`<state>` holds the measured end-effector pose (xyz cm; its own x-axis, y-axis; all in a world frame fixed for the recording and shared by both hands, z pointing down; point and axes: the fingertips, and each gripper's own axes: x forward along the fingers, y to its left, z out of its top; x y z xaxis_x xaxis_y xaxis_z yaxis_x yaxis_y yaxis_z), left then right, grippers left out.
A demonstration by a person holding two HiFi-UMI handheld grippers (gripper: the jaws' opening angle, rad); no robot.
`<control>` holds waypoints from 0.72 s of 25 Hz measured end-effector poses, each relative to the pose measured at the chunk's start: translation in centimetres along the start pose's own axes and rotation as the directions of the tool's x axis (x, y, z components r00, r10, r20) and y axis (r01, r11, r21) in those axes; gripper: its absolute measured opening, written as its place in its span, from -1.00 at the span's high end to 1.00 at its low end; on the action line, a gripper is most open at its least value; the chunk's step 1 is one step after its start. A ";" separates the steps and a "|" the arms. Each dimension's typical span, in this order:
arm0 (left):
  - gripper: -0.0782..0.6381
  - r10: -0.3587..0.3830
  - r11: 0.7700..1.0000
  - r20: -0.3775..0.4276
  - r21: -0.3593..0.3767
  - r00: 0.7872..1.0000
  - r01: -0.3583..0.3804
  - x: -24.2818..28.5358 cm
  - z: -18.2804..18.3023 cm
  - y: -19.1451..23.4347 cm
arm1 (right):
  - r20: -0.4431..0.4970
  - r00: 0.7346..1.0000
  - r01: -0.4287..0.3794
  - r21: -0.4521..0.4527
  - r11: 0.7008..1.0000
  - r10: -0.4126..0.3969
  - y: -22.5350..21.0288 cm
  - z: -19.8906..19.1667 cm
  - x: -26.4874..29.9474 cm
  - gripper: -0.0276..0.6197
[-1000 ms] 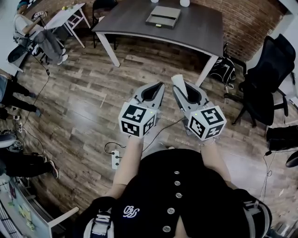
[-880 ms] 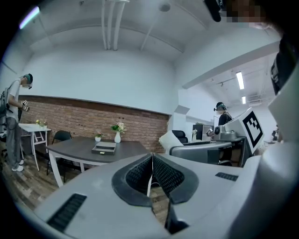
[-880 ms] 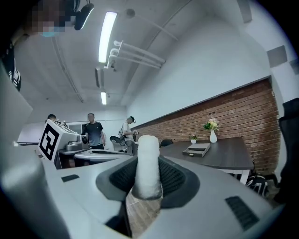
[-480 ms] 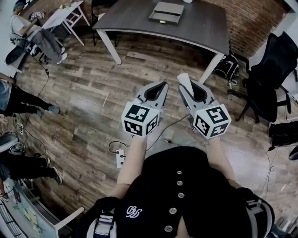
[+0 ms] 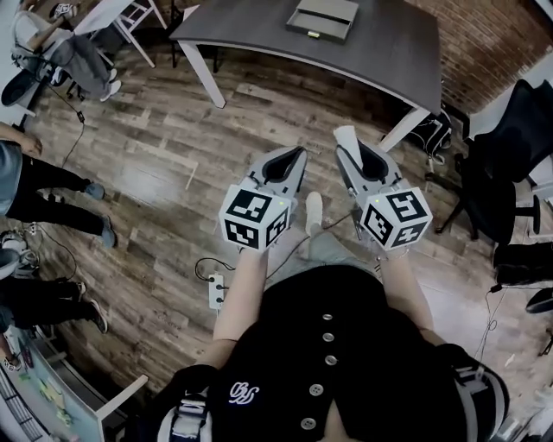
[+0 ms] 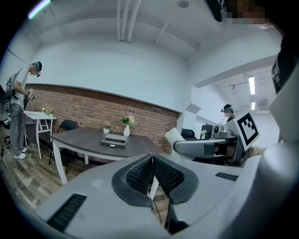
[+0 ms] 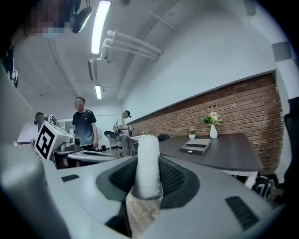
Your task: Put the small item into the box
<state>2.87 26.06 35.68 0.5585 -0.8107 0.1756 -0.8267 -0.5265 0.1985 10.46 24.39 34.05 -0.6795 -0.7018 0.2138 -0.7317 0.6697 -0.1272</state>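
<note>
Ahead, grey box [image 5: 323, 17] on table [image 5: 251, 36], right claw [image 5: 349, 148] pinching white small item [image 7: 148, 163], left claw [image 6: 152, 162] pressed together.

The box [image 5: 323, 17] sits on the table [image 5: 251, 30] ahead — nearer, left gripper [image 5: 298, 154] beside right gripper [image 5: 349, 151], small item [image 7: 148, 163] between its fingers [image 7: 174, 179].

two pale grey claws, a black buttoned top
the left claw [image 5: 296, 154] and right claw [image 5: 347, 147] have smooth light-grey shells with dark ribbed pads. each carries a white cube printed with black square markers: left cube [image 5: 253, 218], right cube [image 5: 397, 217]. the person wears a black top [image 5: 346, 363] with a row of pale buttons [image 5: 327, 337] and a small white logo [image 5: 242, 393].
</note>
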 end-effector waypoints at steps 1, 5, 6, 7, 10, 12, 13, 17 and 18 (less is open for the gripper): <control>0.73 0.005 1.000 -0.002 0.004 1.000 -0.005 0.9 0.2 0.9 | 0.001 1.000 -0.007 0.003 1.000 0.007 -0.8 0.2 1.2 0.51; 0.73 0.017 0.999 -0.006 0.035 1.000 -0.017 6.0 2.4 5.0 | 0.016 1.000 -0.026 0.010 1.000 0.026 -4.7 1.8 6.4 0.51; 0.73 0.017 0.999 -0.005 0.047 1.000 -0.017 7.5 3.3 5.9 | 0.021 0.999 -0.031 0.012 0.999 0.031 -5.8 2.5 7.8 0.51; 0.73 0.014 0.998 -0.004 0.061 1.000 -0.014 9.0 4.3 6.6 | 0.027 0.999 -0.037 0.014 0.999 0.036 -7.0 3.2 9.1 0.51; 0.73 0.008 0.995 0.010 0.101 1.000 -0.009 13.4 7.0 8.9 | 0.056 0.997 -0.052 0.003 0.999 0.052 -10.4 5.7 12.6 0.51; 0.73 0.013 0.994 0.008 0.112 1.000 -0.014 16.2 8.4 10.6 | 0.076 0.995 -0.059 0.000 0.998 0.059 -12.6 7.2 15.0 0.51; 0.73 0.015 0.993 0.005 0.115 1.000 -0.016 17.5 8.9 11.4 | 0.080 0.995 -0.060 0.002 0.998 0.060 -13.7 7.8 16.0 0.51; 0.73 0.015 0.994 -0.016 0.107 1.000 -0.013 21.5 9.7 13.9 | 0.078 0.996 -0.050 0.025 0.998 0.048 -17.3 8.7 19.4 0.51; 0.73 0.012 0.995 -0.026 0.101 1.000 -0.010 22.3 9.6 14.5 | 0.075 0.996 -0.047 0.033 0.998 0.045 -18.0 8.7 20.1 0.51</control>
<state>2.68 -2.11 33.23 0.5498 -0.8102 0.2029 -0.8347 -0.5419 0.0980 9.53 -3.84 32.21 -0.7136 -0.6876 0.1343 -0.7002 0.6936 -0.1693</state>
